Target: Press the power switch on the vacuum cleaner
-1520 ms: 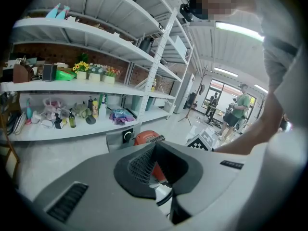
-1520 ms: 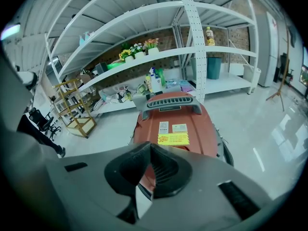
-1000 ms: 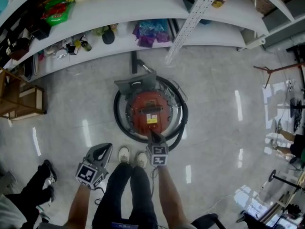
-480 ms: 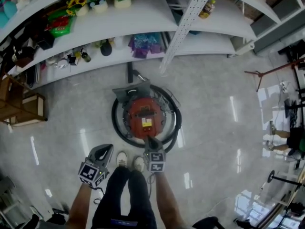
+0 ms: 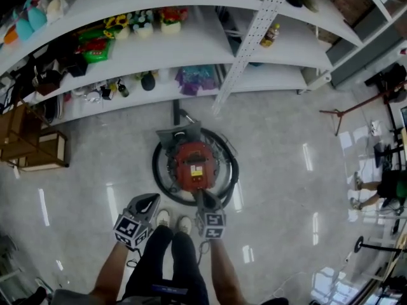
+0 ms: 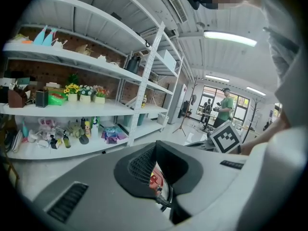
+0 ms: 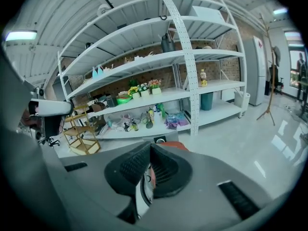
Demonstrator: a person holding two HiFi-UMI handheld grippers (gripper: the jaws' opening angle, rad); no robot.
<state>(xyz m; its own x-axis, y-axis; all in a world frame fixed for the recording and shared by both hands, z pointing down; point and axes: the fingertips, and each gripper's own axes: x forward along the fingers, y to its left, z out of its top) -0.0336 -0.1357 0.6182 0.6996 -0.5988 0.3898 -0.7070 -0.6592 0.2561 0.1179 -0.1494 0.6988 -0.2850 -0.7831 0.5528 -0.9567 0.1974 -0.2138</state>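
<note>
Glossy grey floor (image 5: 286, 170) before white shelving (image 5: 191, 43). The red vacuum cleaner (image 5: 194, 164) stands ringed by its coiled hose (image 5: 157, 170), just ahead of our feet. The right gripper (image 5: 203, 197), jaws together and empty, reaches its near rim. The left gripper (image 5: 147, 202), likewise closed on nothing, hangs beside it. We judge the canister rigid and heavy enough to stay put under a downward press with closed tips. We cannot make out the switch itself. Since a second ago more shelving shows, and the vacuum looks smaller
</note>
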